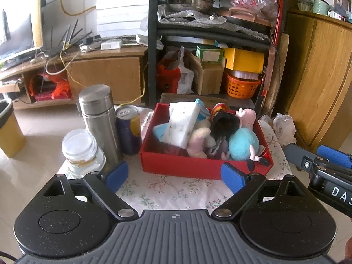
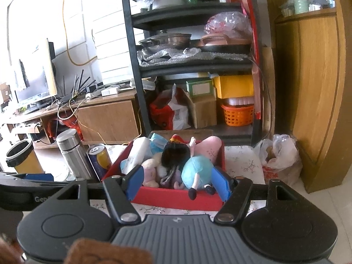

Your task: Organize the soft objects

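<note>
A red box (image 1: 198, 167) stands on the floral-cloth table (image 1: 176, 189) and holds several soft things: a white sponge (image 1: 181, 124), a pink and light-blue pig plush (image 1: 242, 140), a cream plush (image 1: 199, 139) and a dark woolly doll (image 1: 224, 121). My left gripper (image 1: 175, 177) is open and empty, just in front of the box. My right gripper (image 2: 178, 181) is open and empty, its blue fingers at the near rim of the red box (image 2: 176, 199), either side of the pig plush (image 2: 198, 169). The right gripper also shows at the right edge of the left wrist view (image 1: 321, 156).
Left of the box stand a steel flask (image 1: 100, 121), a drink can (image 1: 128, 129) and a glass jar (image 1: 80, 151). A black shelf unit (image 1: 211, 44) with pans, boxes and an orange basket (image 1: 242, 85) rises behind. A plastic bag (image 2: 278, 156) lies right of the table by a wooden cabinet (image 2: 312, 101).
</note>
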The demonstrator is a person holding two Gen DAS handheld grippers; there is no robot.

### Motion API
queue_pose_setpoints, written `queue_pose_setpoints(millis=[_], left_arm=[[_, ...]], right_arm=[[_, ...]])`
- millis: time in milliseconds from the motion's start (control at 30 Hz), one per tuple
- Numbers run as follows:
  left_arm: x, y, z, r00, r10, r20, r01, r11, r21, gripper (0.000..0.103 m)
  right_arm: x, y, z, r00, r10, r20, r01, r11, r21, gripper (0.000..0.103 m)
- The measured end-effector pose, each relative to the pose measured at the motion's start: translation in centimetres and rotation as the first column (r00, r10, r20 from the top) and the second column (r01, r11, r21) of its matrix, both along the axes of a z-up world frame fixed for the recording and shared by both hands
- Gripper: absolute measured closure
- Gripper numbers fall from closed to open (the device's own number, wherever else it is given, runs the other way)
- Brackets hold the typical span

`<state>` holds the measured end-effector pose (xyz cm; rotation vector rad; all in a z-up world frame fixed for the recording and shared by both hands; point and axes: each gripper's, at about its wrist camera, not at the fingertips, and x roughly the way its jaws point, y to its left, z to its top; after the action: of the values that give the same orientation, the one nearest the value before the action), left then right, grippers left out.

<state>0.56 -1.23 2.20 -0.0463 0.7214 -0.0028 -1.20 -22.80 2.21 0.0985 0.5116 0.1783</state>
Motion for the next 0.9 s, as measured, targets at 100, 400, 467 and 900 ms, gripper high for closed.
queue_pose_setpoints(millis=[100, 400, 467, 900], left_arm=[[-0.02, 0.07, -0.08, 1.0, 0.003, -0.005, -0.003, 1.0, -0.012, 0.015], [0.23, 0.2, -0.44, 0.999, 0.014, -0.033, -0.016, 0.998, -0.065, 0.014], [0.14, 0.09, -0.39, 0.999, 0.013, -0.03, -0.015, 0.998, -0.064, 0.014], [-0.09, 0.12, -0.29, 0.999, 0.035, -0.023, -0.038, 0.994, -0.105, 0.016]], right_arm=[[0.0, -0.1, 0.02, 1.0, -0.01, 0.006, 0.01, 1.0, 0.005, 0.064], [-0.04, 0.4, -0.11, 1.0, -0.008, 0.018, 0.008, 1.0, -0.004, 0.058], [-0.01, 0.45, -0.13, 1.0, -0.013, 0.021, 0.013, 1.0, -0.006, 0.058], [0.15, 0.19, -0.3, 0.999, -0.035, 0.014, 0.035, 0.999, -0.003, 0.057]])
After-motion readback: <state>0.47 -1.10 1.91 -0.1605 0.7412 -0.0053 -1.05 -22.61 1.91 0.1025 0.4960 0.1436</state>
